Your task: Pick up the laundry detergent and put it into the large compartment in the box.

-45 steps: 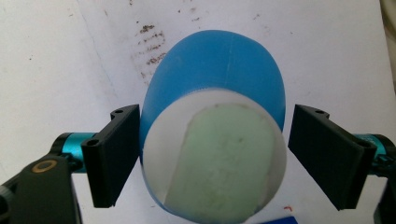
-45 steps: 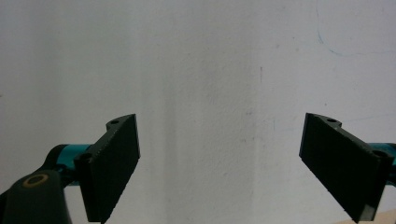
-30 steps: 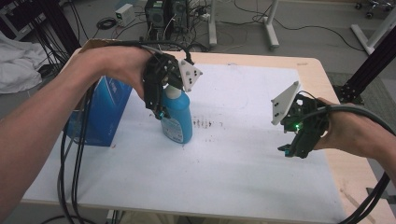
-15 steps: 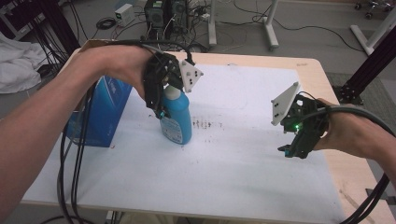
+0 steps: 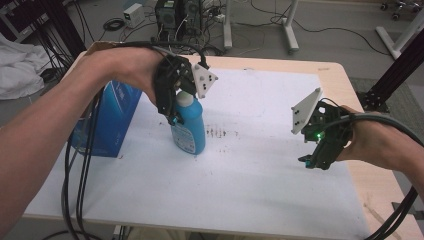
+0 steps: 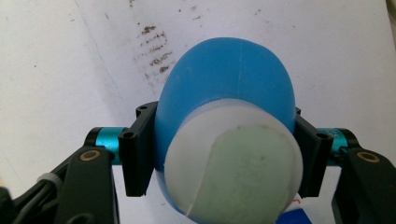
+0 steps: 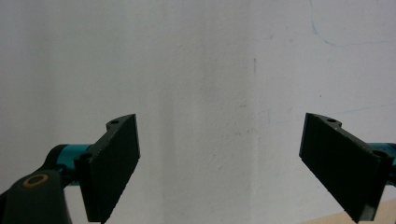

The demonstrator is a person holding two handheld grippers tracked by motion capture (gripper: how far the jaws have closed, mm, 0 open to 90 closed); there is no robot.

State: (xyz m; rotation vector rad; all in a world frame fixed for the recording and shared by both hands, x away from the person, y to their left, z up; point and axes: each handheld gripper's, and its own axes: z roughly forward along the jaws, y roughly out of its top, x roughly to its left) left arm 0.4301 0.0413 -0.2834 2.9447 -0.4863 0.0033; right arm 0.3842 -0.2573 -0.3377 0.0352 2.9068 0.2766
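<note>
While the blue bottle stands gripped high on its neck, these are the risks, from the nearest thing outward:

Right gripper (image 5: pixel 311 161): hovers low over the near right part of the white sheet (image 5: pixel 260 190), jaws wide apart with nothing between them. Judged idle, so it gives no help if the bottle starts to go over.

White sheet: covers most of the desk (image 5: pixel 345 80) and looks smooth. A pushed bottle could skid on it, or drag and wrinkle it.

Smudge marks (image 5: pixel 220 132): a dark speckled patch just right of the bottle's base. A sliding base could smear them further.

Blue bottle (image 5: pixel 189 125): upright on the sheet, left of centre, white cap (image 6: pixel 233 163) on top.

Left gripper (image 5: pixel 176 95): comes down from above, jaws clamped on the bottle's shoulder just under the cap. The surface there is curved and slick, so the hold may slip upward off the neck, and a sideways pull so high could tip the bottle.

Blue box (image 5: pixel 107 120): stands just left of the bottle. A leftward swing could knock the bottle or hand against it.

Cables (image 5: pixel 80 165): hang from the left forearm past the desk edge and could snag the box.
</note>
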